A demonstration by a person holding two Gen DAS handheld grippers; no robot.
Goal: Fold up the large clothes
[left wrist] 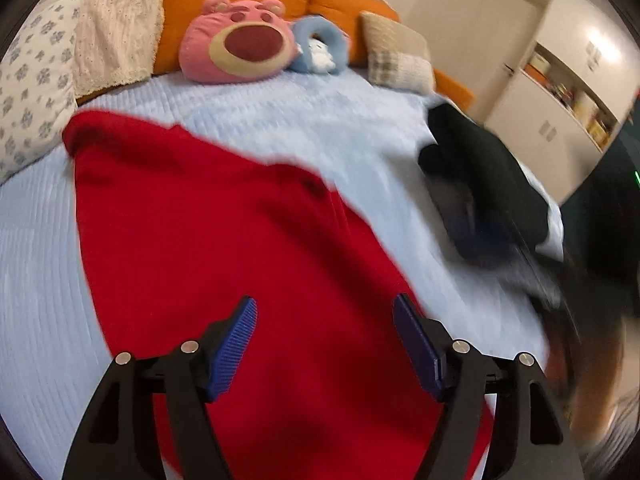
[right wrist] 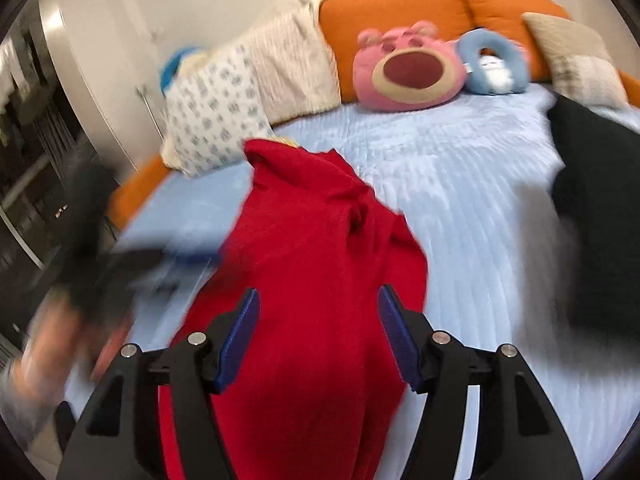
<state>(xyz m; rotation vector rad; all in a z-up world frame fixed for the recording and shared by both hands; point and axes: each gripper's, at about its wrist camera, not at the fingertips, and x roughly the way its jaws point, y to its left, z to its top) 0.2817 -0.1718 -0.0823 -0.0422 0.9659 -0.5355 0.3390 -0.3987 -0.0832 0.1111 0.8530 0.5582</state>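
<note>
1. Red garment (left wrist: 224,240) lies spread on bed (left wrist: 328,120), w/ nothing gripping it.
2. Left tool (left wrist: 325,340) released, jaws apart above garment.
3. Right tool (right wrist: 319,332) released too, garment below btw its fingers.

Black tongs (left wrist: 325,344), ribbed blue pads (left wrist: 234,346)

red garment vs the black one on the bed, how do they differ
The red garment lies lengthwise down the middle of the bed, under both open grippers; the black garment sits off at the bed's edge, away from them. The red one is spread long, with a rumpled far end; the black one is bunched into a compact heap. Both rest on the light blue bedcover, and neither is gripped.
</note>
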